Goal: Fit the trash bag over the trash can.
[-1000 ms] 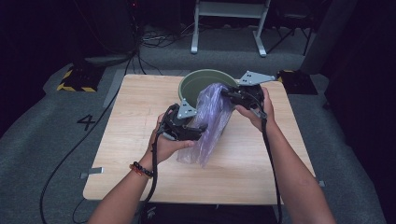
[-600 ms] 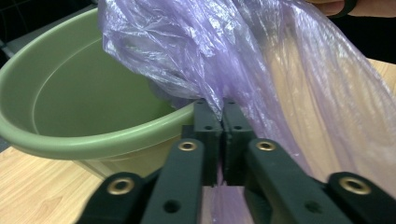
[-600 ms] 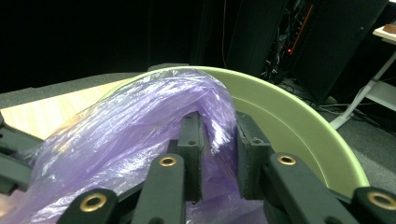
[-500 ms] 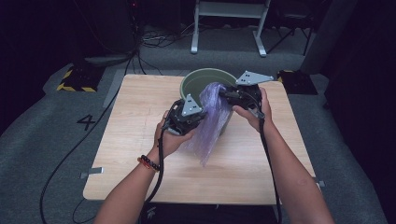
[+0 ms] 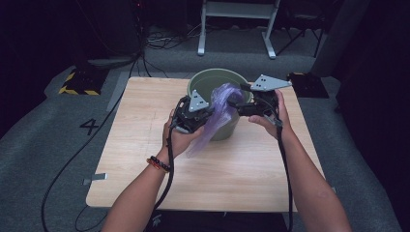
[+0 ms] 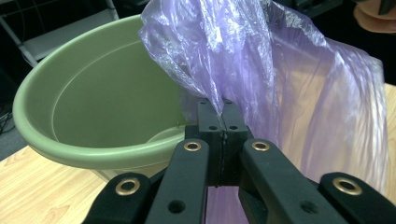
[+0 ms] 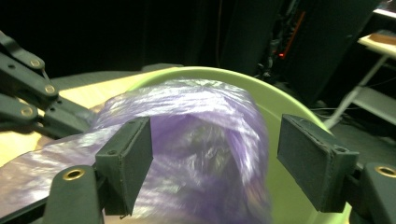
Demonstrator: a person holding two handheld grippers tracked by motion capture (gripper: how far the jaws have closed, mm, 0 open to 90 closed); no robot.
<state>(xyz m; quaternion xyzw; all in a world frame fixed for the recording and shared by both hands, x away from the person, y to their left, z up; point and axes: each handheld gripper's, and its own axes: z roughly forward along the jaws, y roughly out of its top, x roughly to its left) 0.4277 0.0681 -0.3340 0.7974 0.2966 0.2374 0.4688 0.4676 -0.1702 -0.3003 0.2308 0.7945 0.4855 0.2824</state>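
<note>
A thin purple plastic bag (image 5: 218, 116) hangs over the near rim of a green basin (image 5: 205, 79) and trails down onto the table. My left gripper (image 5: 211, 110) is shut on a fold of the bag (image 6: 261, 70); its pads (image 6: 211, 122) pinch the film beside the basin (image 6: 93, 102). My right gripper (image 5: 235, 102) is at the basin's right rim. Its jaws have just been opening and now stand wide apart (image 7: 215, 158). The bag's bunched top (image 7: 196, 130) lies between them, and the pads (image 7: 135, 149) do not press on it.
The basin stands at the far middle of a light wooden table (image 5: 145, 159). Cables trail from both grippers toward the near edge. Beyond the table are grey floor, a white stand's legs (image 5: 237, 29) and a yellow-black striped block (image 5: 77, 82).
My left gripper has moved up and right to the bag's top near the basin rim and shut on it. My right gripper's jaws have opened off the bag. The bag now drapes higher.
</note>
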